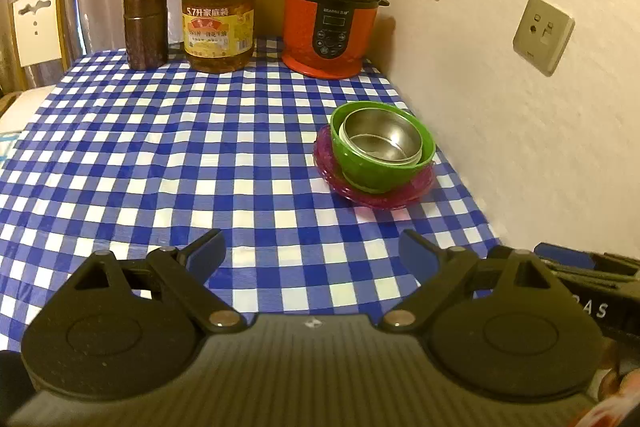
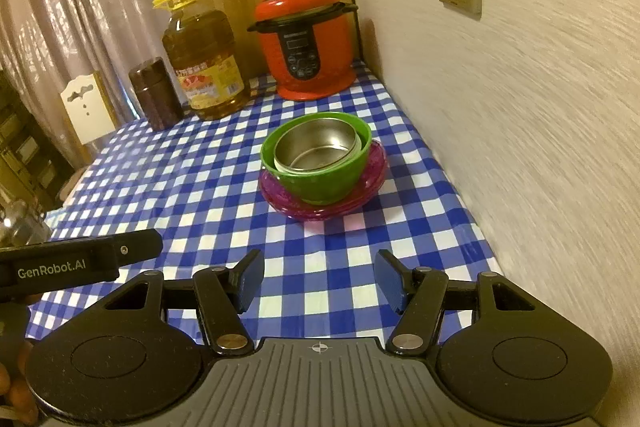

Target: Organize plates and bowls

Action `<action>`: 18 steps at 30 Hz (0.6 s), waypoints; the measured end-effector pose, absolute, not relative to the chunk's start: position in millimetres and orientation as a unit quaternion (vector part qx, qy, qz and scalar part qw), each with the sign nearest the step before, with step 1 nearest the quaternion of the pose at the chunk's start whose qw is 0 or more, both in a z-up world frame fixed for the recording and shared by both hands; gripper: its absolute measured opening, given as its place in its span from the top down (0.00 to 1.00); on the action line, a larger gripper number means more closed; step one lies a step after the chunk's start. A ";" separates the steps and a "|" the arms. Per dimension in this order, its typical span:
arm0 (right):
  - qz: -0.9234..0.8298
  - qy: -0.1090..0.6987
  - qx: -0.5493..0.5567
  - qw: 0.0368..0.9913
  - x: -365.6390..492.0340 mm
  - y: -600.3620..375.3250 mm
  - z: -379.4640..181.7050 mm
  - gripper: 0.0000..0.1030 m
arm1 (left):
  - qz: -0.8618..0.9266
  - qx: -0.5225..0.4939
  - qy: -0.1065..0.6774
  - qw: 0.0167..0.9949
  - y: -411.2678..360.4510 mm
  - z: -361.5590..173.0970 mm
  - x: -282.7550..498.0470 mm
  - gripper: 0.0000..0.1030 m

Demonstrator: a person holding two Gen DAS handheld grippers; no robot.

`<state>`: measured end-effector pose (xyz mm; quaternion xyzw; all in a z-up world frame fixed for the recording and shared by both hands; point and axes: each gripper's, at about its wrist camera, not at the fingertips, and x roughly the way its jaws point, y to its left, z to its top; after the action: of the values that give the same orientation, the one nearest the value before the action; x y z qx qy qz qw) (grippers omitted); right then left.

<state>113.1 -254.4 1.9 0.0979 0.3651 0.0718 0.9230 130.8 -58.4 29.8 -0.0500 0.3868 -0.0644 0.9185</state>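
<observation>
A steel bowl [image 1: 380, 139] sits nested in a green bowl [image 1: 372, 175], which stands on a stack of pink translucent plates [image 1: 372, 197] near the wall on the blue checked tablecloth [image 1: 180, 147]. The stack also shows in the right wrist view: steel bowl [image 2: 320, 147], green bowl [image 2: 320, 183], pink plates [image 2: 320, 213]. My left gripper [image 1: 312, 253] is open and empty, well short of the stack. My right gripper [image 2: 318, 279] is open and empty, a little in front of the stack.
At the back stand a red pressure cooker [image 1: 330, 19], a large oil bottle [image 1: 218, 3] and a brown canister [image 1: 145, 27]. The white wall [image 1: 520, 107] with sockets runs along the right. A white chair back [image 1: 36, 23] is at the far left.
</observation>
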 end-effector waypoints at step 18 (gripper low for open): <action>0.074 0.379 0.100 0.917 118.2 -251.9 -3.4 0.41 | -0.066 -0.032 0.399 0.914 -59.2 19.4 127.8 0.10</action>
<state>118.2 -251.9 -3.4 0.1001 0.3792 0.0735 0.9169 127.8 -59.2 19.4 -0.0317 0.3987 -0.0658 0.9142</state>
